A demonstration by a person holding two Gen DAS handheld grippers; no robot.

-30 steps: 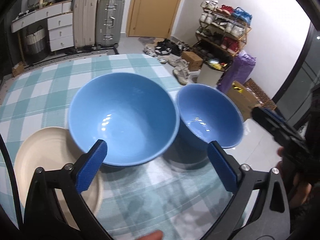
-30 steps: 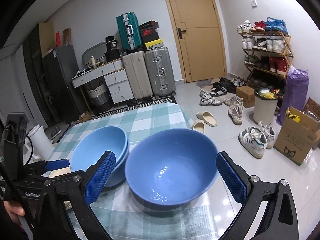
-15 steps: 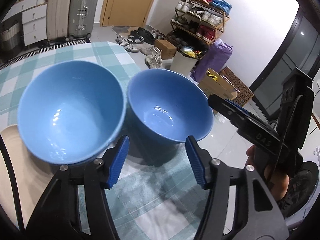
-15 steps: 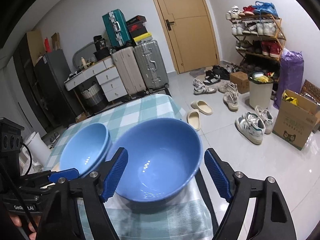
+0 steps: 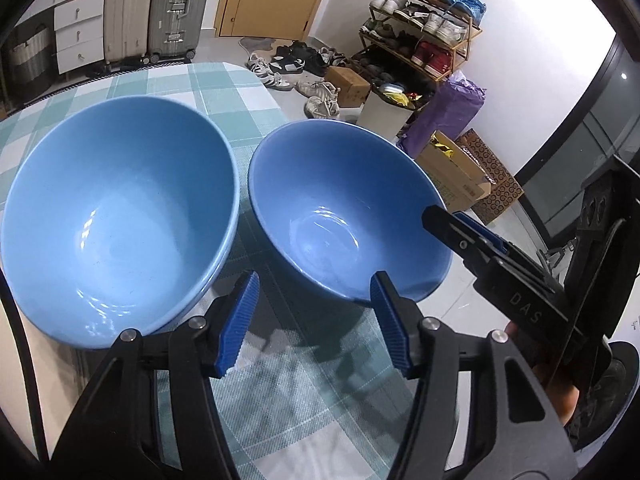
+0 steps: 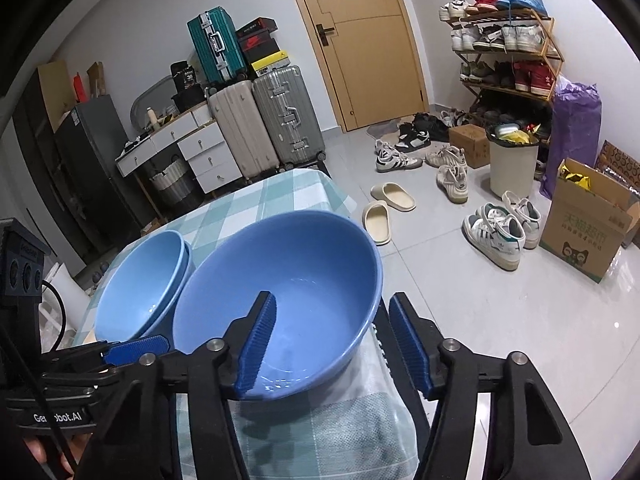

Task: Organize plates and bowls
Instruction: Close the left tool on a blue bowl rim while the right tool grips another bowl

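A single blue bowl (image 5: 344, 216) (image 6: 280, 292) stands near the table's right edge. A stack of two blue bowls (image 5: 120, 220) (image 6: 140, 292) sits to its left on a cream plate (image 5: 28, 380). My left gripper (image 5: 316, 320) is half open, low over the cloth by the gap between the bowls. Its right pad is in front of the single bowl's near rim, and nothing is pressed between the pads. My right gripper (image 6: 334, 340) (image 5: 444, 220) is closing astride that bowl's rim, one finger inside and one outside, with the pads clear of it.
The table (image 5: 300, 400) wears a teal checked cloth, and its edge drops off just right of the single bowl. On the floor beyond are shoes (image 6: 496, 232), a bin (image 6: 512, 164) and a cardboard box (image 6: 588, 220). A person's hand (image 5: 560, 396) holds the right gripper.
Both grippers have sunk towards the bowls and narrowed. The left one swung right, from the stacked bowls to the gap. The right one's jaws came down over the single bowl's rim.
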